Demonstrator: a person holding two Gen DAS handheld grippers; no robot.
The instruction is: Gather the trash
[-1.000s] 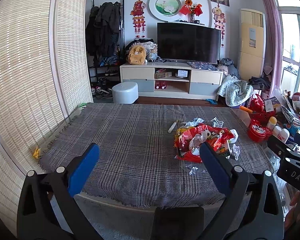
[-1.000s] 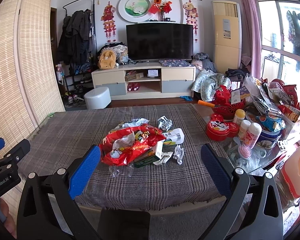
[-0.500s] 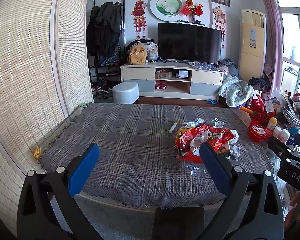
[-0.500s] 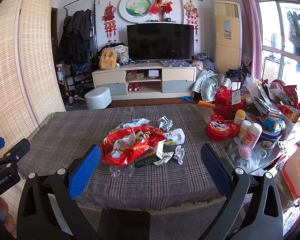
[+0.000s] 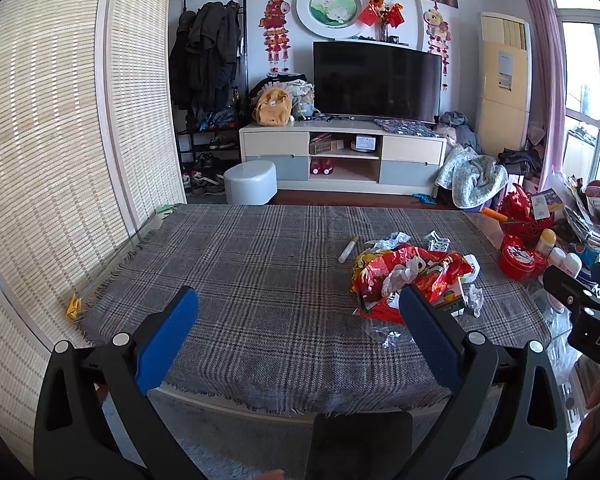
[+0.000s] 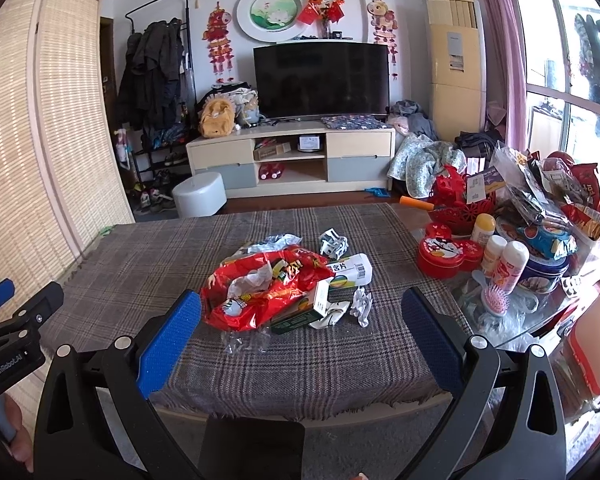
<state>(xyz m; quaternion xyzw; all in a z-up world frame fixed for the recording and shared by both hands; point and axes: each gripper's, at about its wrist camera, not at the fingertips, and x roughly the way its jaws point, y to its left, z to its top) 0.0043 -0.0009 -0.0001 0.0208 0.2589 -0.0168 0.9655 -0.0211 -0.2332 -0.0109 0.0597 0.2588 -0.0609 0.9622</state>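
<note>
Left gripper (image 5: 298, 316): held wide, nothing gripped.
Right gripper (image 6: 300, 316): wide, nothing gripped.
Red bag (image 6: 260, 288): box (image 6: 300, 312) partly hidden beneath.
Counter (image 6: 140, 264): near edge cut off.

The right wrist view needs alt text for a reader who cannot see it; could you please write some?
An open right hand-held gripper hovers at the near edge of a table covered in a plaid cloth, facing a heap of trash: a crumpled red snack bag, a small green box and paper scraps.
</note>
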